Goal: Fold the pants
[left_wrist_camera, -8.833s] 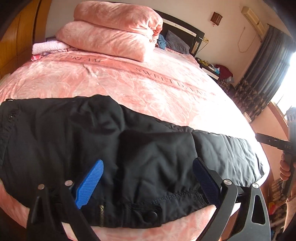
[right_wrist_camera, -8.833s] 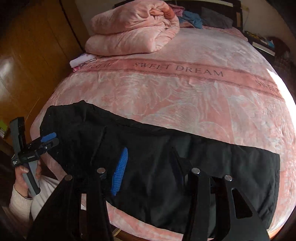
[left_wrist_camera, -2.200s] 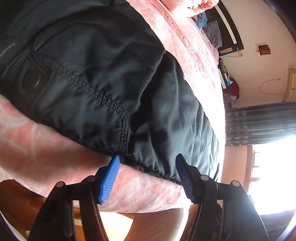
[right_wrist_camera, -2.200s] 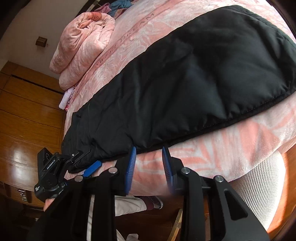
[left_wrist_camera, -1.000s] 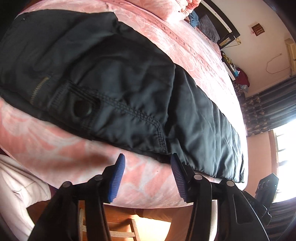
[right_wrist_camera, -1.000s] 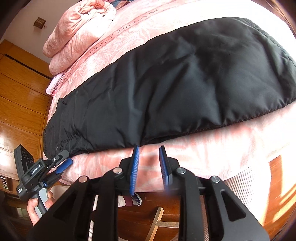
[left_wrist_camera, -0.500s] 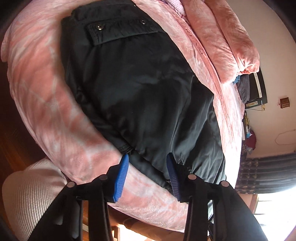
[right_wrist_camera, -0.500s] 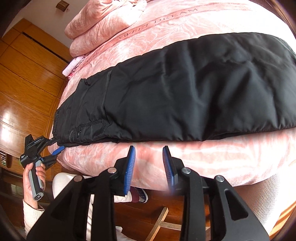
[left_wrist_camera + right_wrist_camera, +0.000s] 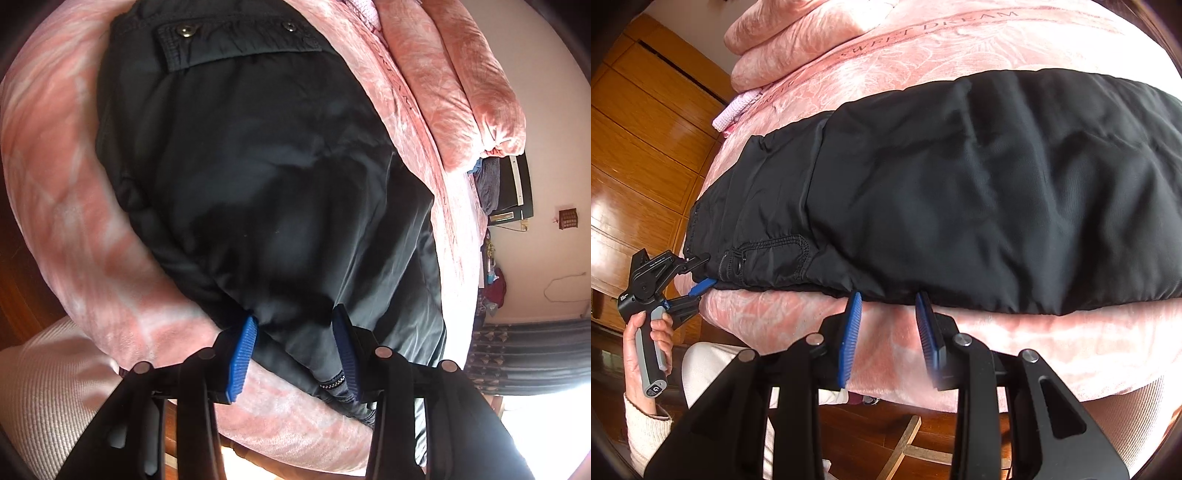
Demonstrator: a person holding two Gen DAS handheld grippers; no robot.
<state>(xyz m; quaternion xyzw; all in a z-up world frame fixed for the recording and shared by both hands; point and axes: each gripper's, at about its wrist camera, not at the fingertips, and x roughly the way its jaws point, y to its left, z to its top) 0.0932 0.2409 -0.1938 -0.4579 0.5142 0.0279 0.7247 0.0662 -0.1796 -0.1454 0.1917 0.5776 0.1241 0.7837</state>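
Lying lengthwise along the near edge of a pink bedspread (image 9: 960,55), black pants (image 9: 960,192) are seen folded leg over leg, the waistband end toward the wooden wardrobe (image 9: 646,129). The left gripper (image 9: 293,347) is held at the near hem of the waist end, its blue pads (image 9: 242,360) set narrowly apart with the fabric edge lying between them; whether the pads actually press the cloth cannot be told. In the right wrist view the same left gripper (image 9: 701,271) is seen at the waistband corner, one finger above the cloth and one blue pad below it, held by a hand (image 9: 646,354) in a cream sleeve. The right gripper (image 9: 888,306) is placed at the long near edge of the pants, about mid-length, jaws narrow, with tips at the fabric edge and nothing gripped. A snap-buttoned pocket flap (image 9: 236,40) is seen at the far end in the left view. Folded pink quilts (image 9: 798,40) are stacked at the head of the bed.
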